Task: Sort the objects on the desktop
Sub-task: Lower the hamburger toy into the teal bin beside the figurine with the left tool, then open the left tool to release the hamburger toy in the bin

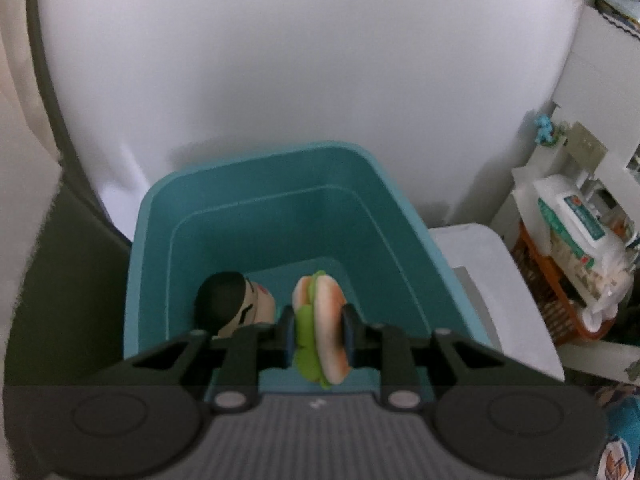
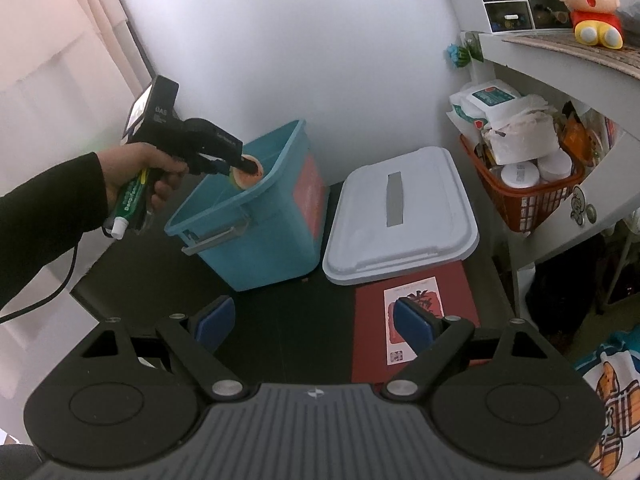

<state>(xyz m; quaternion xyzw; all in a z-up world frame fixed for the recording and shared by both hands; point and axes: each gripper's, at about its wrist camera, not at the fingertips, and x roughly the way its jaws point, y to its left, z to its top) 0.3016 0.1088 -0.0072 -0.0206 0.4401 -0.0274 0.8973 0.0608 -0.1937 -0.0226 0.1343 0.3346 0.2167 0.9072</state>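
My left gripper [image 1: 318, 332] is shut on a toy hamburger [image 1: 320, 320] with orange buns and green lettuce, held on edge over the open teal bin [image 1: 256, 216]. A round toy head with black hair [image 1: 234, 304] lies at the bin's bottom left. From the right wrist view, the left gripper [image 2: 244, 168] hangs over the teal bin [image 2: 256, 232] with the hamburger [image 2: 250, 176] in its jaws; a hand [image 2: 136, 176] grips its handle together with a green tube [image 2: 128, 204]. My right gripper [image 2: 310, 324] stands open above the dark table, holding nothing.
The bin's white lid [image 2: 400, 216] lies to the right of the bin. A dark red booklet [image 2: 416, 320] sits in front of it. An orange basket [image 2: 524, 184] of packets and jars stands under a white shelf at right. A doll [image 2: 592, 4] sits on the shelf top.
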